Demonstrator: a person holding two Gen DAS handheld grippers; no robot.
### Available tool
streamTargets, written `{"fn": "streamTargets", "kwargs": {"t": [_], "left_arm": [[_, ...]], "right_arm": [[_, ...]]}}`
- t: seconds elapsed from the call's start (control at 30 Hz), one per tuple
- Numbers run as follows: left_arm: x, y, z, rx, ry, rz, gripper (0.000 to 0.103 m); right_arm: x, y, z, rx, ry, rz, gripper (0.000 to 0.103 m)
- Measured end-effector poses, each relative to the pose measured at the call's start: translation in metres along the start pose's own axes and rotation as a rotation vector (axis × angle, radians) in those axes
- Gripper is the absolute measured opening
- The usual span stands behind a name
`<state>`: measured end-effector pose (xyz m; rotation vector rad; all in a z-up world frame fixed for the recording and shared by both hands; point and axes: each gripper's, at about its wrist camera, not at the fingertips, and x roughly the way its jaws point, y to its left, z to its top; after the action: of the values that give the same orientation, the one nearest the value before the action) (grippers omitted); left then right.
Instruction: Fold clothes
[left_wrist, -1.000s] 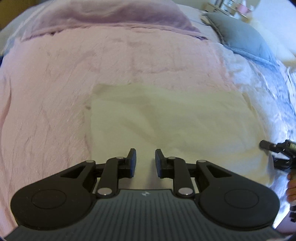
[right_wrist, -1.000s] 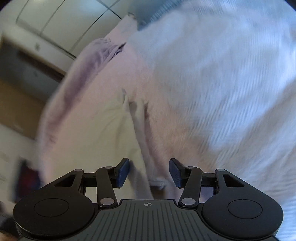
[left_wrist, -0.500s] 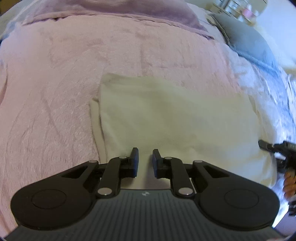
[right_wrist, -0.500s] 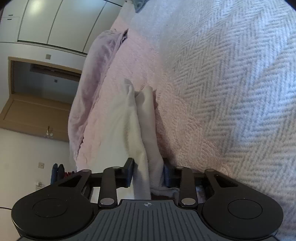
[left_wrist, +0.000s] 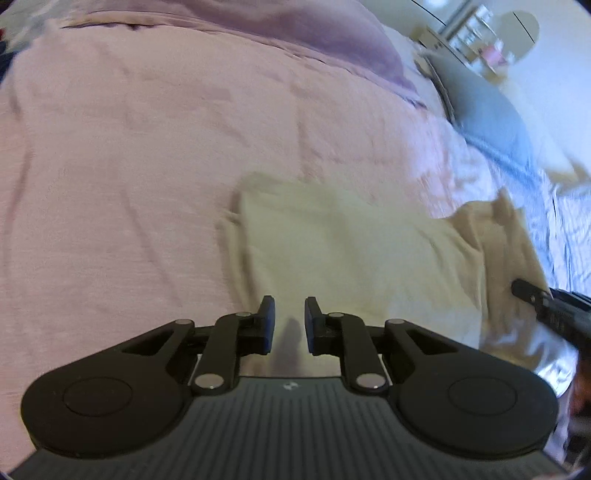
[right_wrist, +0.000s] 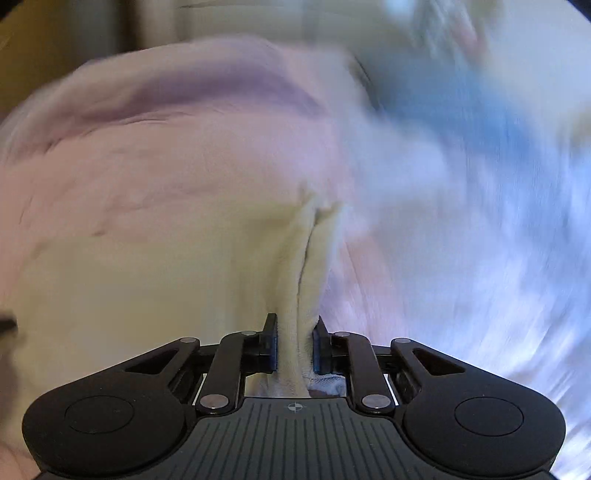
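On pink blanket (left_wrist: 155, 155): cream garment (left_wrist: 332, 251) lying folded flat. Right gripper (right_wrist: 294, 341) jaws, just closing, clamped on a bunched edge of it, lifted. Left gripper (left_wrist: 289, 321) narrow, just narrowing, nothing pinched, poised above near edge.

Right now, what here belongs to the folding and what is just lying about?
In the job:
- cream garment
- right tongs, clamped on its bunched edge
- left tongs

Just lying about:
- pink blanket
- purple cloth
- blue-grey pillow
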<state>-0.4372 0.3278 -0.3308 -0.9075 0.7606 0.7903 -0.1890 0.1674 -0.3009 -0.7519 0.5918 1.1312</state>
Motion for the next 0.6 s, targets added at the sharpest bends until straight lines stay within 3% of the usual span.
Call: {"fn": "streamTargets", "kwargs": {"t": [0.13,0.2,0.27,0.3,0.43,0.5,0.6], "left_arm": [[-0.021,0.041,0.0,-0.091,0.011,-0.028,0.013],[-0.026,0.059,-0.002,-0.113,0.021,-0.029,0.013],[-0.028,0.072,-0.001,-0.115,0.034,-0.02,0.011],[-0.029,0.077,-0.002,-0.113,0.038,-0.026,0.011],[-0.031,0.086,-0.002,-0.098,0.052,-0.051,0.011],[-0.033,0.085,-0.001,-0.097,0.059,-0.067,0.011],[-0.037,0.071,0.002,-0.098,0.059,-0.135,0.012]], "right_arm": [[-0.026,0.115,-0.011,-0.286,-0.064,-0.055,0.016],[-0.015,0.16,-0.027,-0.363,-0.037,-0.048,0.018],[0.004,0.194,-0.043,-0.414,0.03,-0.031,0.025],[0.013,0.205,-0.05,-0.428,0.055,-0.025,0.037],[0.011,0.201,-0.054,-0.353,0.055,-0.001,0.041],[0.001,0.187,-0.048,-0.301,0.06,0.069,0.044],[-0.026,0.147,-0.029,-0.092,0.067,0.245,0.045]]}}
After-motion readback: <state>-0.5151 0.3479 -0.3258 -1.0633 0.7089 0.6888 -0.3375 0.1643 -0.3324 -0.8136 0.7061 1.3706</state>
